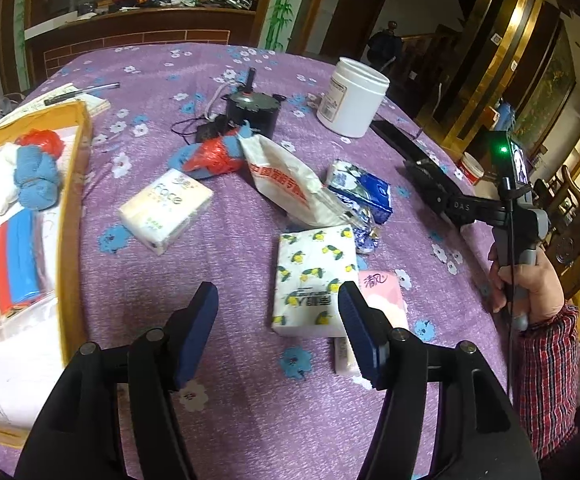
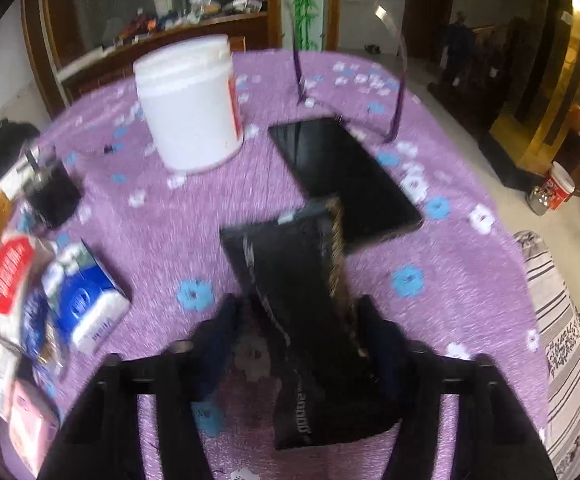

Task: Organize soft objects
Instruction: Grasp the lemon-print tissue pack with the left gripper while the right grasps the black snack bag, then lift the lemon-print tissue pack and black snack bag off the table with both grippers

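In the left wrist view my left gripper (image 1: 278, 320) hangs open over the purple tablecloth (image 1: 230, 420), nothing between its blue pads. Just past its right finger (image 1: 359, 332) lies a lemon-print tissue pack (image 1: 315, 280), with a pink pack (image 1: 381, 294) beside it. Farther off lie a "Face" tissue pack (image 1: 166, 210), a blue-white pack (image 1: 359, 188), a white bag with red print (image 1: 286, 182) and a blue sock bundle wrapped in red plastic (image 1: 214, 156). In the blurred right wrist view my right gripper (image 2: 295, 320) is shut on a black packet with a gold edge (image 2: 290, 280).
A yellow cardboard box (image 1: 76, 184) at the left holds blue yarn (image 1: 36, 172) and coloured cloths. A white jar (image 1: 351, 98), a black can (image 1: 252, 112) and a black tablet (image 2: 345, 176) stand farther back. A hand (image 1: 529, 284) holds the right gripper's handle.
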`<state>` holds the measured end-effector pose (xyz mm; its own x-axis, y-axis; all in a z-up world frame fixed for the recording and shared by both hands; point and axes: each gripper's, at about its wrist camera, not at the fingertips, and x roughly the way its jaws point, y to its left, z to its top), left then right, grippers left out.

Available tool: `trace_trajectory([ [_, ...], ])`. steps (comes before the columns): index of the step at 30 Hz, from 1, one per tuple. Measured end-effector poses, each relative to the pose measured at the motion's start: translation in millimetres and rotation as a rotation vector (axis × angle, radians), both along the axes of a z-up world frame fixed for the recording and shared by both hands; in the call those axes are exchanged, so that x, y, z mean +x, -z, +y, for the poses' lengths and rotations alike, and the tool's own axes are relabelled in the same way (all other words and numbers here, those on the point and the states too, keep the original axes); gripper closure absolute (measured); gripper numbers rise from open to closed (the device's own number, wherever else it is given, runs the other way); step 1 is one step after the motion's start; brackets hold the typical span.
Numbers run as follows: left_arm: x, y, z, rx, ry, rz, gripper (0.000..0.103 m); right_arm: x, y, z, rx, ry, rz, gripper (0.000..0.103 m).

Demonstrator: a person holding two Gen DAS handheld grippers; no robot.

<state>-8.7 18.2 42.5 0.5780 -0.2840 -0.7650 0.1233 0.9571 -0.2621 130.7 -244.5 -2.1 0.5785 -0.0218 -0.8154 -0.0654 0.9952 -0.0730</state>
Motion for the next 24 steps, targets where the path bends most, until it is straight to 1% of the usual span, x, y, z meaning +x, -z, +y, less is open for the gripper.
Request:
trace_trajectory([
  [2,3,1,-5,-0.007,0.012,0.006,0.041,-5,-5,4,0.042,-0.026,-0.015,0.065],
  [3,4,2,-8,-0.008,0.014,0.010,0.037,-9,-9,7,0.097,-0.063,-0.022,0.066],
  [4,6,4,-11,-0.006,0.018,0.016,0.033,-13,-11,10,0.131,-0.088,-0.029,0.067],
  [5,8,5,-15,0.003,0.024,0.018,0.031,-18,-17,16,0.177,-0.140,-0.049,0.067],
  [7,12,10,-22,0.041,0.028,0.021,0.031,-30,-28,30,0.237,-0.240,-0.101,0.067],
  [8,14,12,-24,0.054,0.027,0.025,0.031,-39,-38,36,0.289,-0.307,-0.137,0.067],
  [11,22,21,-30,0.075,0.027,0.041,0.031,-53,-49,46,0.385,-0.408,-0.171,0.067],
  [13,29,27,-32,0.082,0.021,0.051,0.031,-58,-52,51,0.382,-0.436,-0.182,0.067],
  [14,31,28,-31,0.078,0.012,0.030,0.031,-60,-51,55,0.384,-0.449,-0.177,0.067],
  [17,37,29,-31,0.086,-0.007,0.002,0.031,-61,-47,65,0.367,-0.475,-0.166,0.067],
  [18,39,30,-30,0.089,-0.018,-0.008,0.034,-61,-46,68,0.363,-0.482,-0.162,0.067],
  [19,39,30,-29,0.096,-0.026,-0.014,0.045,-61,-45,70,0.359,-0.484,-0.161,0.067],
  [20,38,29,-29,0.109,-0.030,-0.025,0.053,-63,-44,73,0.355,-0.488,-0.160,0.067],
  [22,36,26,-27,0.085,-0.028,-0.039,0.053,-64,-42,76,0.345,-0.496,-0.156,0.067],
  [24,32,22,-25,0.098,-0.042,-0.066,0.053,-64,-39,77,0.334,-0.500,-0.155,0.067],
])
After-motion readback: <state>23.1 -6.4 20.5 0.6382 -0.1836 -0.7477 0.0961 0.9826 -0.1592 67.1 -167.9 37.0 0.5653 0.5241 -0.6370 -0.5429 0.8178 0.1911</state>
